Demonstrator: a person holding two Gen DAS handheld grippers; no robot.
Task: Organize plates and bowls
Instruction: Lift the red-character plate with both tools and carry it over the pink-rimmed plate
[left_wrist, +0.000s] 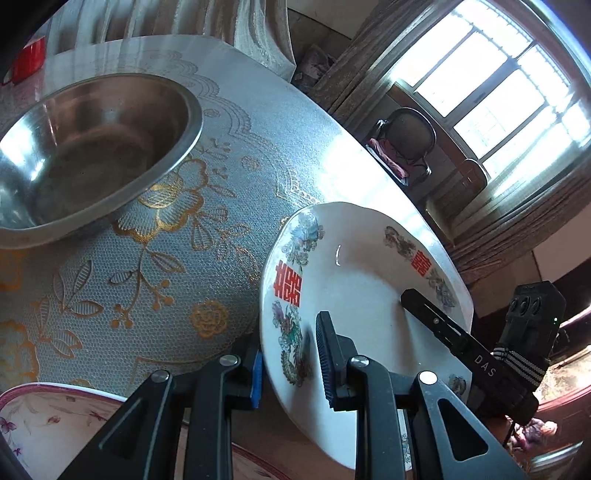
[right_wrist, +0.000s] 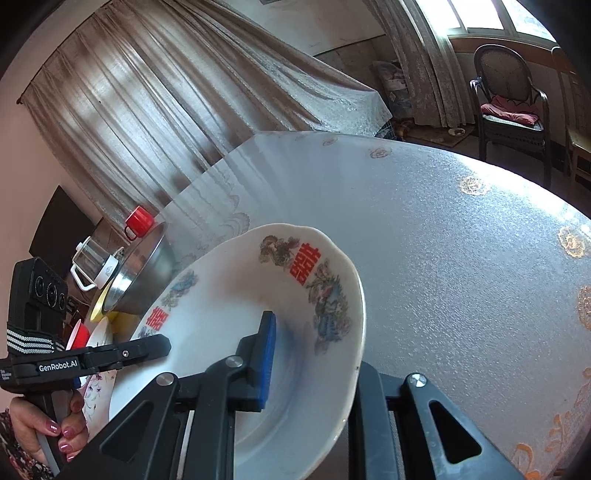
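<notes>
Both tongs clamp one white plate (left_wrist: 354, 280) at centre frame: left tongs (left_wrist: 291, 365) and right tongs (right_wrist: 314, 354) on opposite rims, above the table (left_wrist: 147, 277).

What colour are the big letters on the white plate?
Red, on the plate rim; clearest in the right wrist view.

window (left_wrist: 491, 85): bright daylight | curtains (right_wrist: 147, 110): beige, drawn | chair (right_wrist: 511, 103): dark, red cushion | counter (right_wrist: 443, 240): gold-flowered cloth
</notes>
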